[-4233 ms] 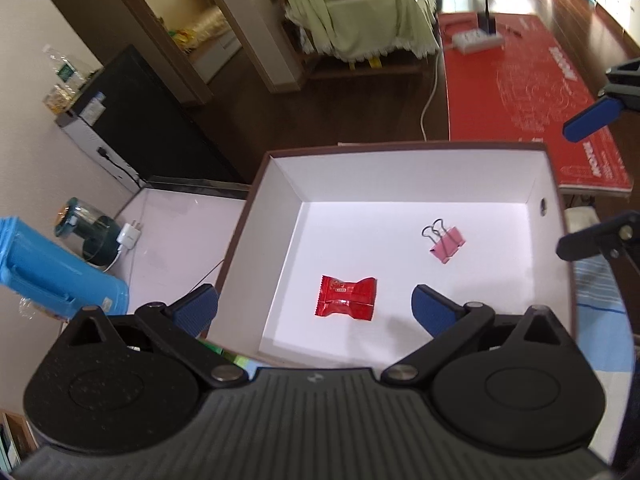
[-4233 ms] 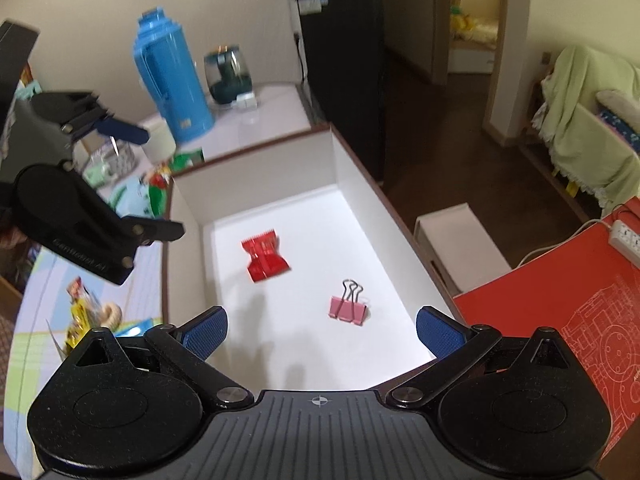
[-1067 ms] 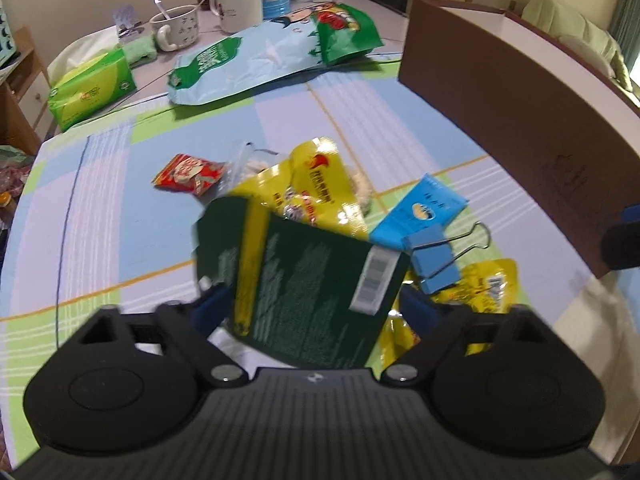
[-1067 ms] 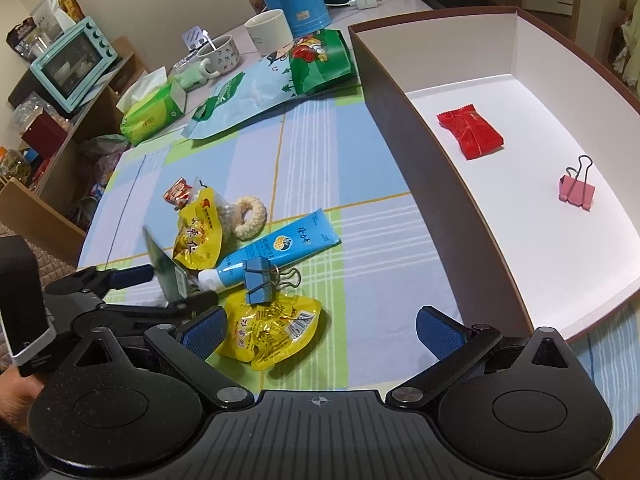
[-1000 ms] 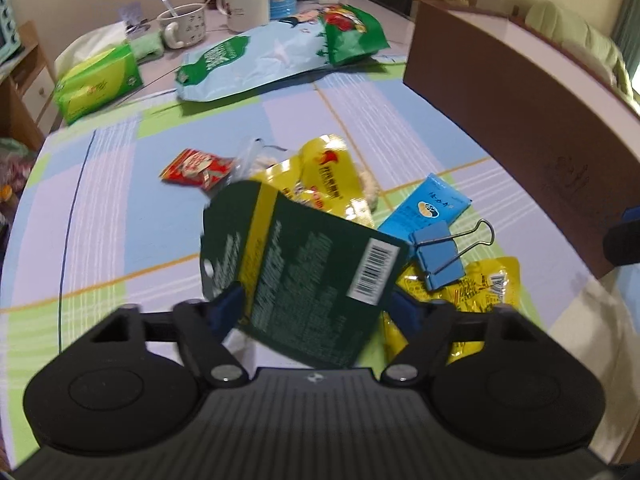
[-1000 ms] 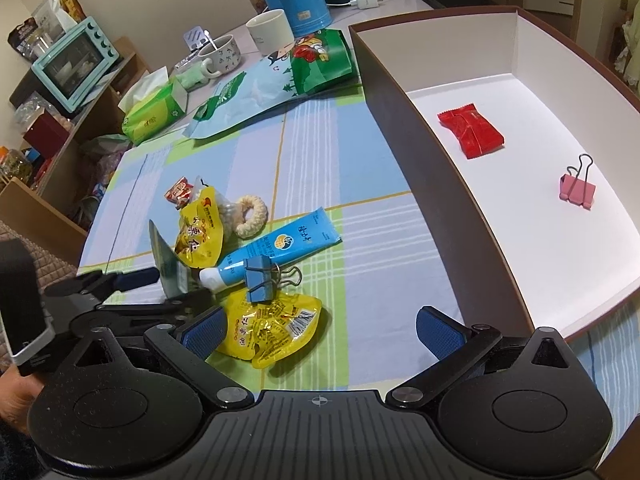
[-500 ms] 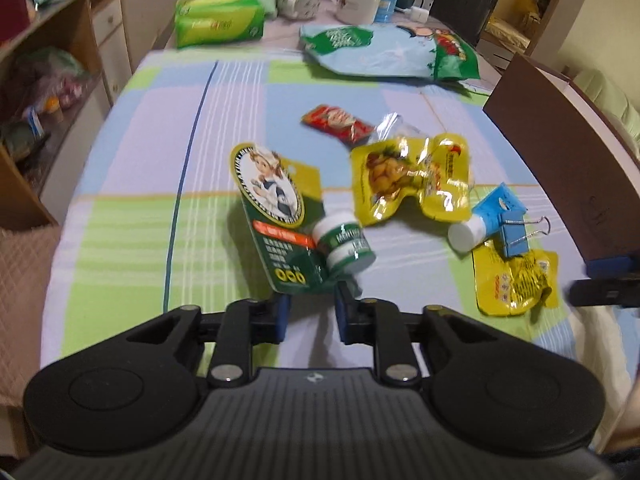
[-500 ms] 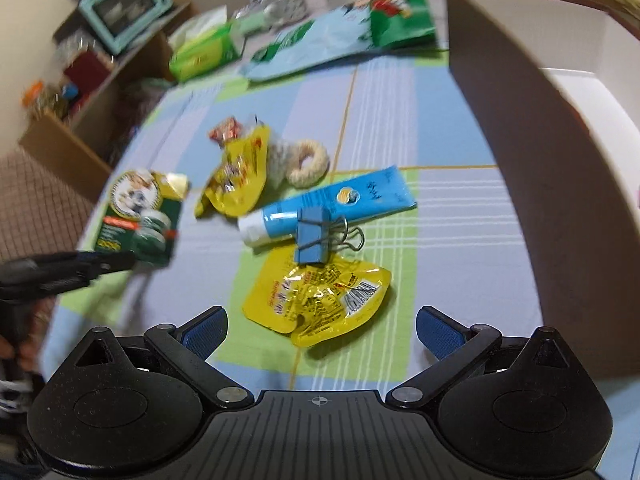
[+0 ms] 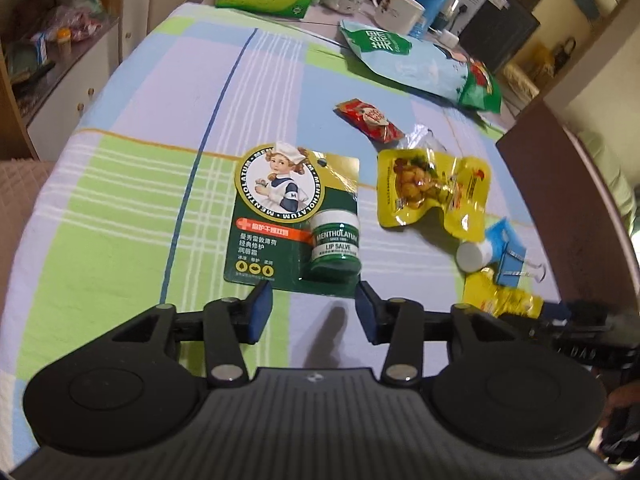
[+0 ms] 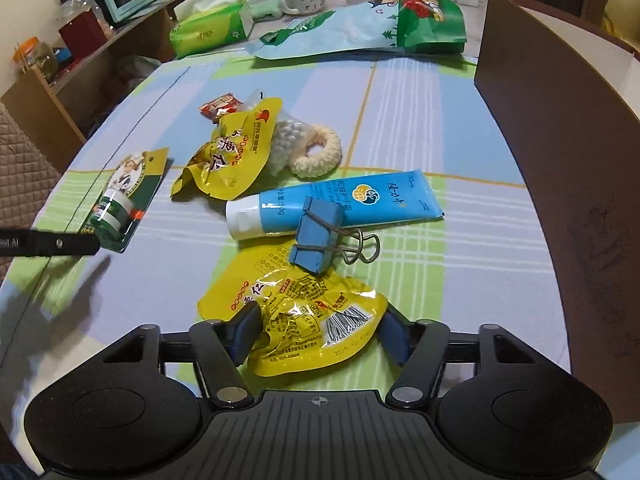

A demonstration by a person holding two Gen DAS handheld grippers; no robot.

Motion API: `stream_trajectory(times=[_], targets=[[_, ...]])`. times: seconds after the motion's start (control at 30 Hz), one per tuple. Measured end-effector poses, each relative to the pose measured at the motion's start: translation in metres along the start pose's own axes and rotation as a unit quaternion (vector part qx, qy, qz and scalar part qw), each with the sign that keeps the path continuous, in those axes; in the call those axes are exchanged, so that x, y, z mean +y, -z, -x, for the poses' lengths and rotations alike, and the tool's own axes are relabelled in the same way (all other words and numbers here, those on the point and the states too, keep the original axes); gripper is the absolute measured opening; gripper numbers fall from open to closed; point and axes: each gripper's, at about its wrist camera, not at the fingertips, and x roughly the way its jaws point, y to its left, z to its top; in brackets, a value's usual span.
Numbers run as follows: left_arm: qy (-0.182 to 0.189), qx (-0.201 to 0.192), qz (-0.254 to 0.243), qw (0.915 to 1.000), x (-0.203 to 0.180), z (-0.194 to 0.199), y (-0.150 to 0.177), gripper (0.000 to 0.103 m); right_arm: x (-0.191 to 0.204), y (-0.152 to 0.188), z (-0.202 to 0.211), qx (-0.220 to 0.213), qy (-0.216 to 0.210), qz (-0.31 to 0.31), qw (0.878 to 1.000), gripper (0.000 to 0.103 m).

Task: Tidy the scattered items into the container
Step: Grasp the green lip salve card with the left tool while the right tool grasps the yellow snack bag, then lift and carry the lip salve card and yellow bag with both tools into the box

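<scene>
The left tongs (image 9: 314,306) stood part-open and held nothing, poised just short of the near edge of the lip-salve card (image 9: 294,216). The card lay flat on the checked surface (image 9: 120,184), long axis running away from the tongs, nurse emblem at the far end and the green jar (image 9: 335,245) at the near right corner.

The right tongs (image 10: 318,330) were closed partway around the near end of a crumpled yellow snack pouch (image 10: 296,320), both pads against its edges; whether they truly gripped it could not be told. The pouch lay on the surface with its barcode side up.

Just beyond it, a blue binder clip (image 10: 318,238) rested on its side, wire handles pointing right, overlapping the blue cream tube (image 10: 340,204). The tube lay crosswise, white cap to the left and crimped end to the right, toward the box.

Farther back, a second yellow pouch (image 10: 234,152) lay tilted over a clear bag of white beads (image 10: 286,138) and a cream crocheted ring (image 10: 316,152); a small red sachet (image 10: 220,106) sat behind them.

The brown box (image 10: 560,160), the container, stood at the right edge of the surface. Only its dark outer wall and a strip of white inner wall showed, so its contents could not be seen.
</scene>
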Motion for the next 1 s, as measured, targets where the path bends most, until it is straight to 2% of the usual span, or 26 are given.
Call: stream_trajectory(times=[0.17,0.33,0.47,0.53,0.57,0.6,0.77,0.83,0.9,1.0], targets=[[-0.018,0.032,-0.046,0.9982,-0.006,0.013,0.003,0.041,-0.001,0.007,0.007,0.017,-0.004,0.007,1.0,0.056],[-0.018,0.013,-0.087,0.996,-0.024,0.028,-0.001,0.041,-0.003,0.012,0.015,0.03,-0.01,0.005,0.999,0.054],[-0.034,0.003,-0.094,0.995,-0.035,0.007,-0.014,0.042,-0.003,0.012,0.026,0.029,-0.018,0.003,0.999,0.052],[-0.046,0.005,-0.09,0.9948,-0.038,-0.006,-0.02,0.041,-0.005,0.011,0.035,0.023,-0.025,-0.002,0.999,0.044],[-0.051,0.009,-0.089,0.9947,-0.039,-0.012,-0.022,0.04,-0.006,0.01,0.039,0.02,-0.029,-0.004,0.999,0.015],[-0.055,0.012,-0.088,0.9945,-0.039,-0.017,-0.023,0.037,-0.008,0.01,0.042,0.019,-0.033,-0.007,0.999,0.012],[-0.077,0.01,-0.116,0.9902,-0.045,-0.03,-0.022,0.032,-0.015,0.015,0.052,0.014,-0.054,-0.028,0.998,0.012],[-0.08,0.01,-0.125,0.9889,-0.047,-0.03,-0.02,0.028,-0.015,0.017,0.053,0.012,-0.065,-0.036,0.997,0.025],[-0.083,0.01,-0.14,0.9867,-0.048,-0.028,-0.017,0.028,-0.011,0.02,0.056,0.004,-0.063,-0.031,0.998,0.091],[-0.083,0.013,-0.151,0.985,-0.044,-0.023,-0.011,0.028,-0.005,0.022,0.054,0.005,-0.067,-0.016,0.998,0.093]])
